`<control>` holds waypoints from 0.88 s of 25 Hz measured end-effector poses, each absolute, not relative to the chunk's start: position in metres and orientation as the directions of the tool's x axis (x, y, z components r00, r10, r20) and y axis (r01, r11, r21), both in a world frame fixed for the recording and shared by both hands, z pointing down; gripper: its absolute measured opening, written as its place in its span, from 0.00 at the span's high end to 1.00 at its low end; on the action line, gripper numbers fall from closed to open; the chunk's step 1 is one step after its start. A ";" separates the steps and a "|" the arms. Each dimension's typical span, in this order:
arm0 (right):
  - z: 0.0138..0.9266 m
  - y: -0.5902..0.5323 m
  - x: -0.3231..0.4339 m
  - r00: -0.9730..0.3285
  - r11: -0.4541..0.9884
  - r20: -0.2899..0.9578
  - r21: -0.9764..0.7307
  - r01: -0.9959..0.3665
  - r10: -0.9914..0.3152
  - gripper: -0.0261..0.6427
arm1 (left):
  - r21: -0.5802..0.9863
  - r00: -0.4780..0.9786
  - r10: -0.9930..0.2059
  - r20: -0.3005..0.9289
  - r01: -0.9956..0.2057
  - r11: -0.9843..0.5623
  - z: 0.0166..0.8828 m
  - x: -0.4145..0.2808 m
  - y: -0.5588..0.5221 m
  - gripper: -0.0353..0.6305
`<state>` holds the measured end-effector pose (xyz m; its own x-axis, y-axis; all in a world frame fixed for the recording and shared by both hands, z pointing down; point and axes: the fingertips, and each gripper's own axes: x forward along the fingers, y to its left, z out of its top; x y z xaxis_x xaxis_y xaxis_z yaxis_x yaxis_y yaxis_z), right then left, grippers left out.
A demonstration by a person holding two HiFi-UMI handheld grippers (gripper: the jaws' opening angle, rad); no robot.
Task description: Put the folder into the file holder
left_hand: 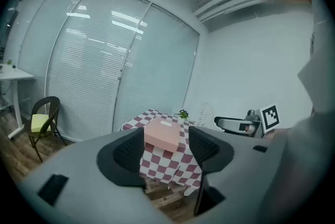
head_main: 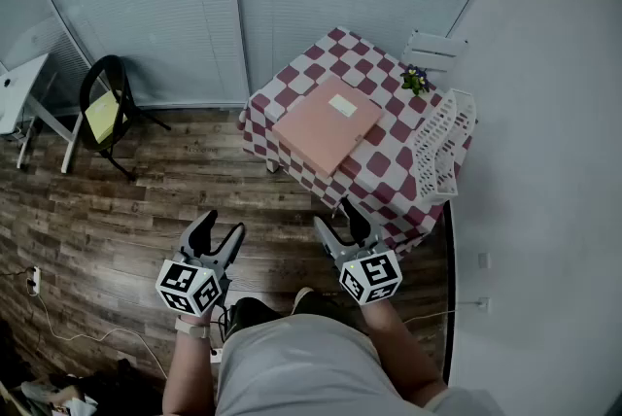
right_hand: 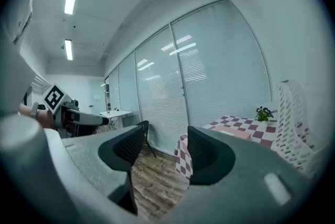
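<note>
Left tool (head_main: 222,229) and right tool (head_main: 338,218): jaws apart, both empty, over the floor (head_main: 126,200), short of the tabletop (head_main: 389,161). Folder (head_main: 328,123) flat mid-tabletop. Holder (head_main: 442,147) at right edge, near it, not touching.

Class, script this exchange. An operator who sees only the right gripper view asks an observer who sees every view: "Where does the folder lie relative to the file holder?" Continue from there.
Observer: The pink folder lies flat in the middle of the table. The white file holder sits at the table's right edge, apart from the folder.
Operator: Is the left gripper carrying anything?
Observer: No. The left gripper has its fingers apart with nothing between them.
</note>
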<state>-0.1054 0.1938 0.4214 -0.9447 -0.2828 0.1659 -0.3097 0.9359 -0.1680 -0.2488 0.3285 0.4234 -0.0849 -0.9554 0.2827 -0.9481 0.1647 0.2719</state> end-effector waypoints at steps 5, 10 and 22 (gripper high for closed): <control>0.433 0.171 -0.088 -0.947 0.941 0.183 -0.167 -0.295 -0.264 0.56 | 0.255 -0.098 -0.947 0.305 -0.950 0.181 0.430 -0.232 0.305 0.58; 0.441 0.148 -0.081 -0.949 0.929 0.175 -0.223 -0.296 -0.261 0.56 | 0.260 -0.112 -0.936 0.334 -0.943 0.206 0.438 -0.226 0.290 0.58; 0.475 0.061 -0.126 -0.912 0.884 0.273 -0.273 -0.380 -0.307 0.56 | 0.346 -0.053 -0.920 0.389 -0.917 0.199 0.492 -0.284 0.207 0.58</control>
<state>-0.1257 0.0614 0.4748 -0.9117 -0.3073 0.2727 -0.3797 0.8839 -0.2731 -0.2841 0.2069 0.4919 -0.0533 -0.9196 0.3893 -0.9169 0.1995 0.3457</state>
